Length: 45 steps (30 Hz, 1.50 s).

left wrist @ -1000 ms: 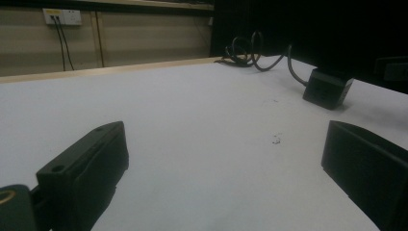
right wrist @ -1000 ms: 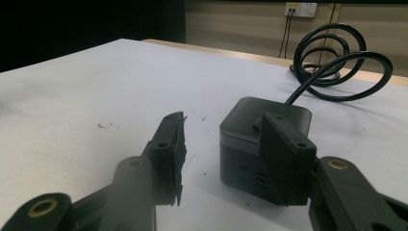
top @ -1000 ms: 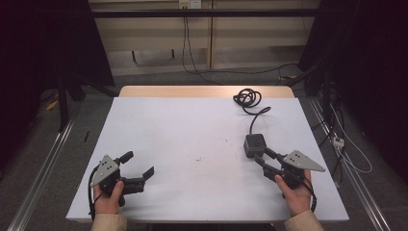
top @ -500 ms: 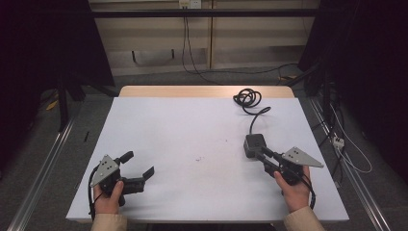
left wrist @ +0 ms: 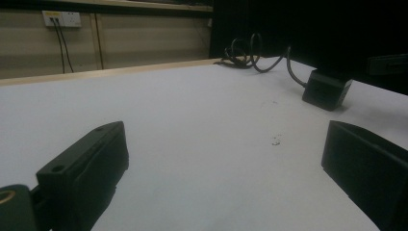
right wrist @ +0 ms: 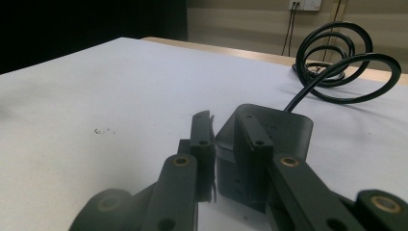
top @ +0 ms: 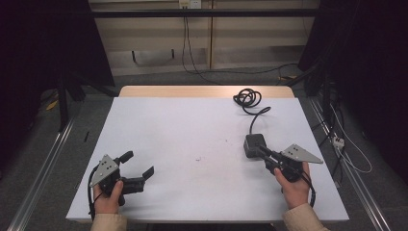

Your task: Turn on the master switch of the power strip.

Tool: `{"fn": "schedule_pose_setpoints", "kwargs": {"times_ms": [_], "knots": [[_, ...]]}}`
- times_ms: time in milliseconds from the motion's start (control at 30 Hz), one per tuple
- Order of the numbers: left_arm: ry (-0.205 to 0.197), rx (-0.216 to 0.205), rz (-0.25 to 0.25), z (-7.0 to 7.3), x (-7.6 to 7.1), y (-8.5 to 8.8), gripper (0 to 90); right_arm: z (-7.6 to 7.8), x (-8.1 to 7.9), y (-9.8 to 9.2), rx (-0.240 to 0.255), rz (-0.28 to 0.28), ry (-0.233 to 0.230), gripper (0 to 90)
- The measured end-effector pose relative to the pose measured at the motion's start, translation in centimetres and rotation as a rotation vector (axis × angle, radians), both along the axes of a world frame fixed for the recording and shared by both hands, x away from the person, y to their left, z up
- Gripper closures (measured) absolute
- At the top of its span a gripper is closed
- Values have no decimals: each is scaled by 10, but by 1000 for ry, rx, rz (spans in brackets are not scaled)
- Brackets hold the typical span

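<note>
From above we cannot make out how the right gripper (top: 262,153) meets the black power adapter (top: 253,144), because its dark jaws merge with the dark block at its near edge; in the right gripper view (right wrist: 226,144) we see the jaws drawn close together, having just been closing, with the left jaw on the adapter's (right wrist: 269,139) near corner and the right jaw lying over its top, yet we cannot tell whether the pads truly press on it or merely touch. The adapter's underside and far face are hidden, and the lower part of its body is cut off behind the jaw arms. It lies flat on the white table (top: 192,130), right of centre and toward the near half. Its black cable (top: 248,98) runs away to a loose coil near the far edge, where a strip of wood shows. In the left gripper view the adapter (left wrist: 327,89) sits well apart from the left gripper (left wrist: 221,163), whose jaws stand wide with bare table between them; from above we see that gripper (top: 139,166) near the front left corner. Past the table, a wall socket (top: 188,4) with cords hanging is small and dim, and the room's sides are lost in darkness.
</note>
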<state>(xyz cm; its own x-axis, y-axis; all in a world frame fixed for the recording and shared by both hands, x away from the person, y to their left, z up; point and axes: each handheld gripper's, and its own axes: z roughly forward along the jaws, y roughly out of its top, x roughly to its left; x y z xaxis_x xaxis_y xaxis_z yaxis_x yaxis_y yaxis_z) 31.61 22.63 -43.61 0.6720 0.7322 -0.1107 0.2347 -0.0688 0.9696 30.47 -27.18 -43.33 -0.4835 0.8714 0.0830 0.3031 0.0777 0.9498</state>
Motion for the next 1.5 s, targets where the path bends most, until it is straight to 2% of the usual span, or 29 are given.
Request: {"fn": "schedule_pose_setpoints", "kwargs": {"times_ms": [567,1000,1100,1500], "knots": [[1,2,-1,0,0,0,21,2,7,-2,28,2,23,859],[-6,7,-2,0,0,0,21,4,11,-3,30,-2,35,880],[-7,-5,1,1,0,-1,21,4,11,-3,28,1,37,900],[-4,9,-8,0,0,-2,21,3,17,-4,20,-23,50,900]]}}
